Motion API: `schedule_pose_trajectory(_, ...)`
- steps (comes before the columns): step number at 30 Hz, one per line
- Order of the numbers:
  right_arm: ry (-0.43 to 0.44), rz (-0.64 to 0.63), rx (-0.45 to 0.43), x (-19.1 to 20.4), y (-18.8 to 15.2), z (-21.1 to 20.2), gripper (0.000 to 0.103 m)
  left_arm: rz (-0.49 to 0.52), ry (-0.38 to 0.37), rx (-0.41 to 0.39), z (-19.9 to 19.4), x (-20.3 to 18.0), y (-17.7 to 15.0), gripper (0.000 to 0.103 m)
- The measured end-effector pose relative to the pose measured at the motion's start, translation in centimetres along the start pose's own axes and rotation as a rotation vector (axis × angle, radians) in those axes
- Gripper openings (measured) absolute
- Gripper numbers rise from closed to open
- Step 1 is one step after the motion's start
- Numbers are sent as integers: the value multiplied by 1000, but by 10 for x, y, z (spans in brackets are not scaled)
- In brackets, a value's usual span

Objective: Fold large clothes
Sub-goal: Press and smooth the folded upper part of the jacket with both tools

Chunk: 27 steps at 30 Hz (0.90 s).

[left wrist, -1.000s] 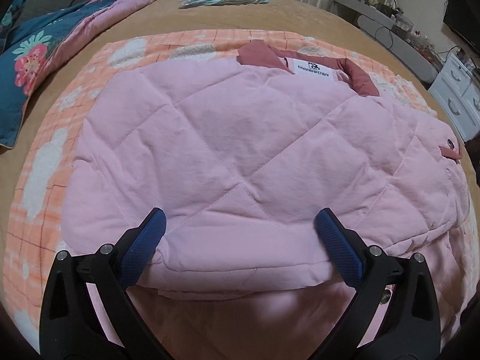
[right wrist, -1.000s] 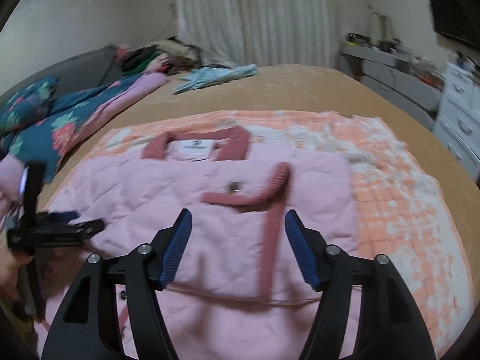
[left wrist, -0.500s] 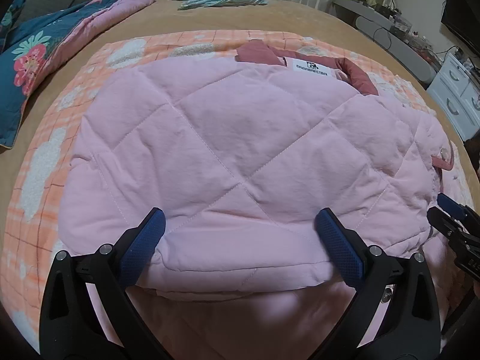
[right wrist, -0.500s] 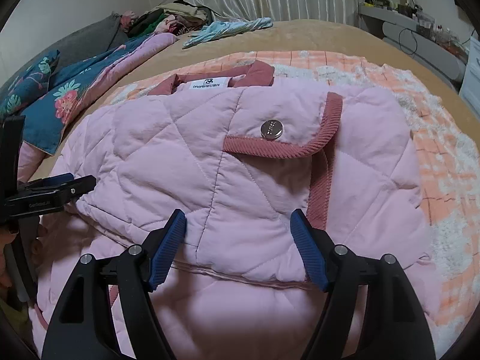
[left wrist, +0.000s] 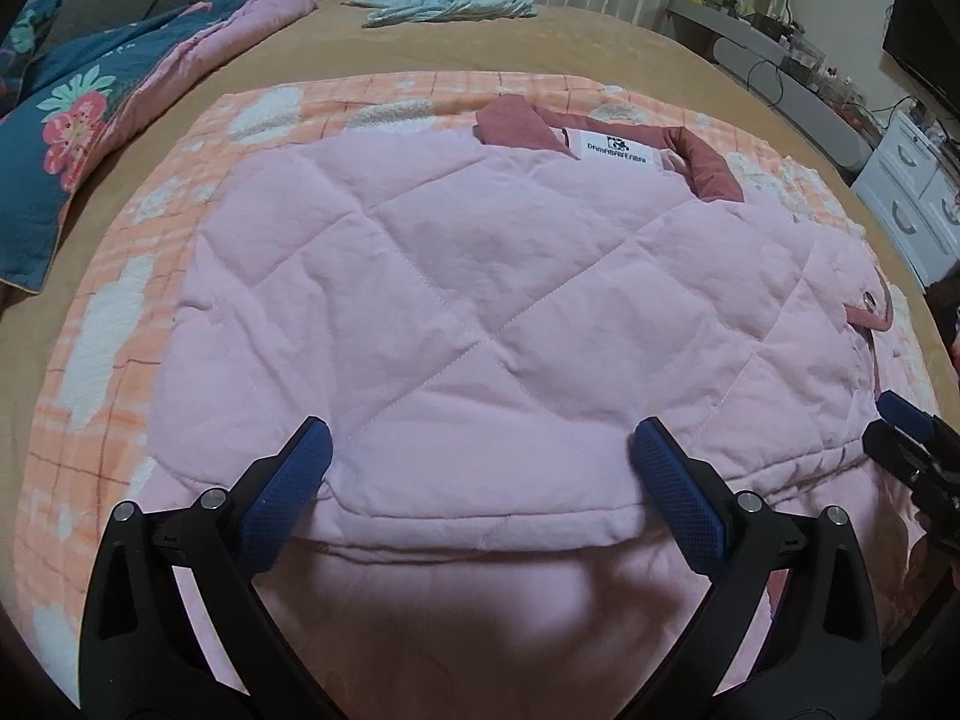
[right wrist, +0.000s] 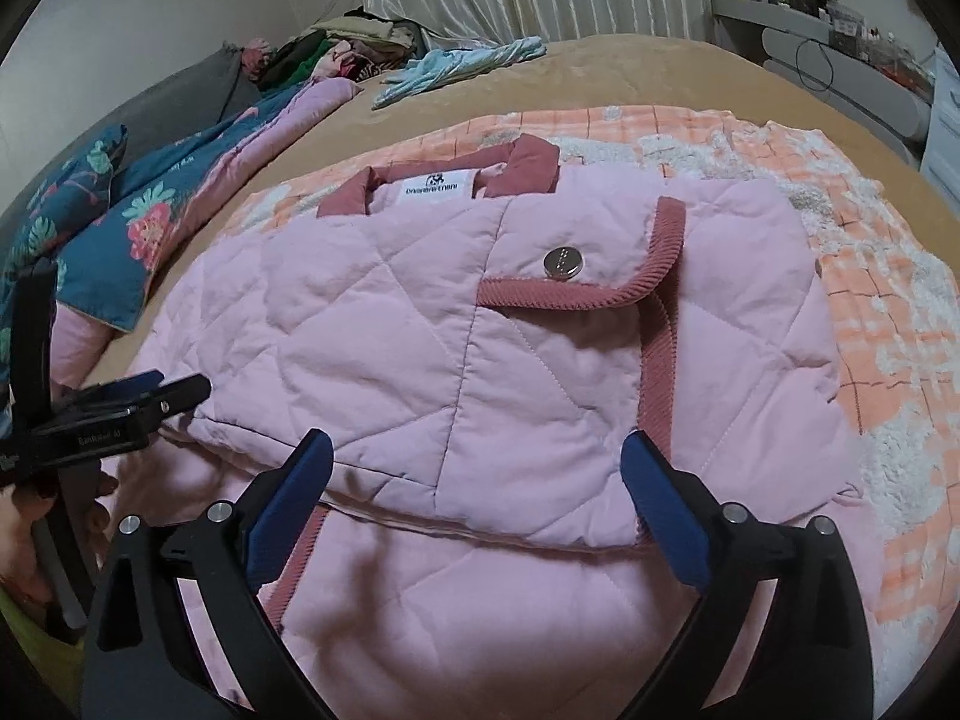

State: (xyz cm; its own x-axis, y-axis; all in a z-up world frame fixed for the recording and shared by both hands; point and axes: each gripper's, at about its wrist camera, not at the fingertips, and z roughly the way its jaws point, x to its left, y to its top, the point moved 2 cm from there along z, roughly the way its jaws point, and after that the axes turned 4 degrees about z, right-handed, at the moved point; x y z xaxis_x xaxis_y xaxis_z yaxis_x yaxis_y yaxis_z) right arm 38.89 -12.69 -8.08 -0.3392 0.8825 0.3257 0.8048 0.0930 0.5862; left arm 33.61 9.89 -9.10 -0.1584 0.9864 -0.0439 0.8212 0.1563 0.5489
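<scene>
A pink quilted jacket (left wrist: 468, 324) with a dark-pink collar (left wrist: 708, 162) and white label lies folded on an orange checked blanket (left wrist: 108, 312) on the bed. In the right wrist view the jacket (right wrist: 420, 330) shows a pocket flap with a metal snap (right wrist: 563, 262). My left gripper (left wrist: 480, 468) is open and empty, just above the near folded edge. My right gripper (right wrist: 474, 480) is open and empty over the near edge on the pocket side. Each gripper also shows in the other's view, the right one (left wrist: 900, 420) and the left one (right wrist: 150, 396).
A blue floral quilt (left wrist: 66, 120) lies at the left. A light-blue garment (left wrist: 444, 0) and a pile of clothes (right wrist: 348, 48) lie at the far end of the tan bed. White drawers (left wrist: 912, 192) and a shelf stand at the right.
The right wrist view came closer and lower to the jacket. The right gripper came into the left wrist view at the right edge. The jacket stayed put.
</scene>
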Motion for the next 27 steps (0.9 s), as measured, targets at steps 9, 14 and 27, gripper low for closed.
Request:
schedule_pose_trajectory(9, -3, 12, -34, 1, 7, -26, 99, -31, -29, -13, -27, 0, -2, 94)
schedule_pose_trajectory(14, -10, -31, -61, 13, 9, -39, 99, -38, -39, -47, -48, -2, -2, 94)
schedule_pose_trajectory(27, -12, -63, -124, 25, 17, -71, 99, -40, -31, -98, -92, -7, -2, 94)
